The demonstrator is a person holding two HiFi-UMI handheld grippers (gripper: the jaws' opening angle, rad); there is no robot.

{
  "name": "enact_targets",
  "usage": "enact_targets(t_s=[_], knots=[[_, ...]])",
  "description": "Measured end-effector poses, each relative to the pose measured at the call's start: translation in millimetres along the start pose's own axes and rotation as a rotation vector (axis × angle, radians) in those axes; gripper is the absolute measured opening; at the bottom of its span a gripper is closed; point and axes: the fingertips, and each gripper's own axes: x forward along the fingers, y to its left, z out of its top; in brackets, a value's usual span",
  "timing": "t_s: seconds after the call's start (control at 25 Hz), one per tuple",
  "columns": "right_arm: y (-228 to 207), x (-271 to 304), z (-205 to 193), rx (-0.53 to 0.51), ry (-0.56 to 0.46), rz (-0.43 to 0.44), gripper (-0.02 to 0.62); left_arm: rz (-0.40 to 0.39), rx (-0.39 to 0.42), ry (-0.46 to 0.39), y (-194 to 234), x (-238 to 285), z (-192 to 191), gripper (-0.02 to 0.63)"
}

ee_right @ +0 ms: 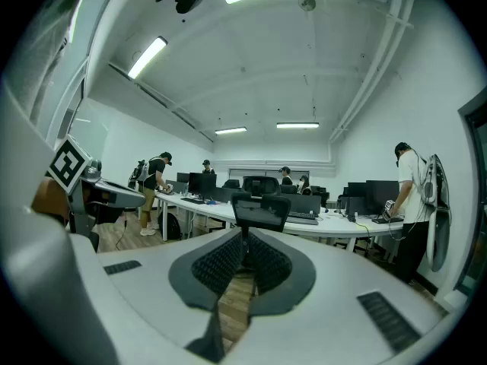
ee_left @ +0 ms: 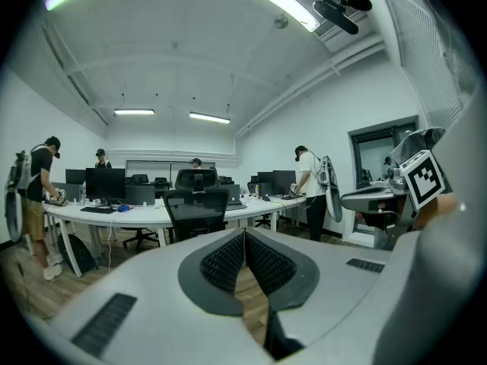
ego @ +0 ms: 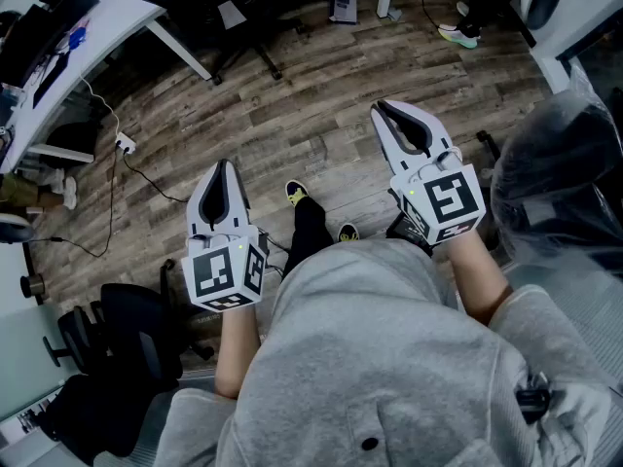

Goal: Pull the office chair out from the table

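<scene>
A black mesh-backed office chair (ee_left: pixel 196 211) (ee_right: pixel 261 210) stands some way ahead, tucked against a long white curved table (ee_left: pixel 144 215) (ee_right: pixel 338 223). In the head view its dark seat and star base (ego: pixel 238 13) show at the top, beside the table's white edge (ego: pixel 117 13). My left gripper (ego: pixel 226 165) (ee_left: pixel 244 233) is shut with nothing between its pads. My right gripper (ego: pixel 381 108) (ee_right: pixel 243 234) is shut and empty as well. Both are held over the wooden floor, pointing at the chair and well short of it.
Another black chair (ego: pixel 122 343) stands at my lower left. A power strip with cables (ego: pixel 125 145) lies on the floor at left. A plastic-wrapped bulk (ego: pixel 560 178) is close on my right. Several people stand at the desks (ee_left: pixel 38 204) (ee_right: pixel 407 204).
</scene>
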Motion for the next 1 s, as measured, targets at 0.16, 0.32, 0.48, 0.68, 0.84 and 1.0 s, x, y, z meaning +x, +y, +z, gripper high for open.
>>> enact_targets(t_s=[0.16, 0.32, 0.48, 0.68, 0.84, 1.0], knots=[[-24, -16, -1, -0.04, 0.013, -0.012, 0.046, 0.005, 0.003, -0.007, -1, -4, 2, 0.017], [-55, -31, 7, -0.025, -0.002, -0.023, 0.048, 0.001, 0.007, -0.02, -3, -3, 8, 0.017], [-53, -30, 23, 0.074, -0.056, 0.096, 0.048, -0.01, 0.014, -0.022, -6, 1, 11, 0.017], [-34, -20, 13, 0.123, -0.074, 0.135, 0.046, -0.012, 0.024, -0.025, -8, 11, 14, 0.017], [-17, -2, 13, 0.149, -0.079, 0.164, 0.041, -0.01, 0.006, -0.023, 1, 22, 15, 0.017], [-9, 20, 10, 0.153, -0.069, 0.178, 0.041, -0.007, 0.0, -0.02, 11, 38, 17, 0.017]])
